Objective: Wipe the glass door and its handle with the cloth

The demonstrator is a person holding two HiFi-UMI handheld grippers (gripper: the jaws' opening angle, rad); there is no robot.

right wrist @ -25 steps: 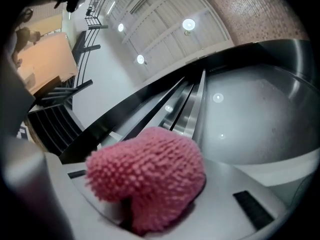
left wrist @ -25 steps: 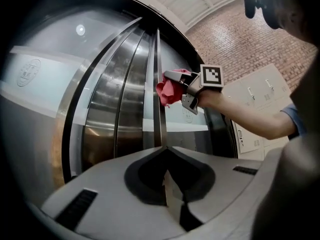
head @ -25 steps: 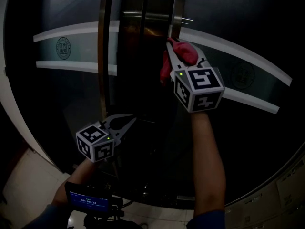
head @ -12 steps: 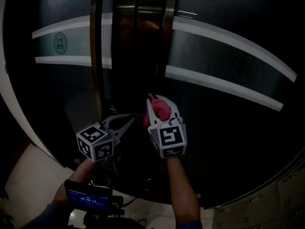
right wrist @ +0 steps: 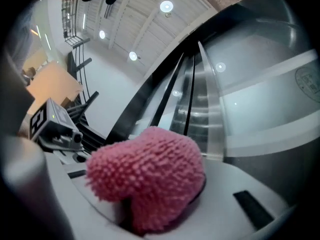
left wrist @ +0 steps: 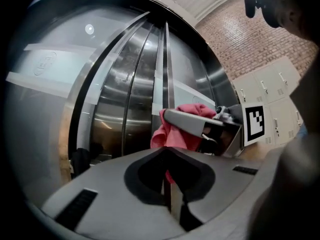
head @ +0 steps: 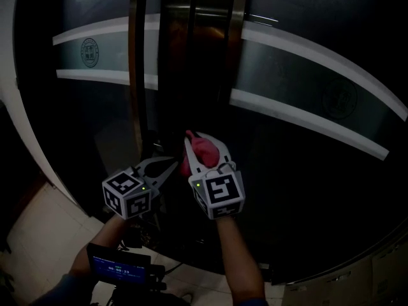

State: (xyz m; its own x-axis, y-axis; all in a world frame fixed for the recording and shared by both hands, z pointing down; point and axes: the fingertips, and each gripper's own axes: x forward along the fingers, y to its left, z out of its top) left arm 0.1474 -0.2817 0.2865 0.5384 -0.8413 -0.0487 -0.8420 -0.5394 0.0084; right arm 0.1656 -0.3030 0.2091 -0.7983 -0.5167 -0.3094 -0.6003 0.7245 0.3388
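Cloth (right wrist: 150,174), pink and nubby, is clamped between the right gripper's (head: 205,146) fingers, low before the dark, white-banded glass door (head: 306,75). The left gripper's (head: 172,163) fingers are closed on nothing. Pale floor tiles (head: 38,241) are seen below.

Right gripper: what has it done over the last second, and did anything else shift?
The right gripper swept down the glass door from beside the handle to low beside the left gripper. The cloth stayed clamped in it; the left gripper stayed put, shut and empty.
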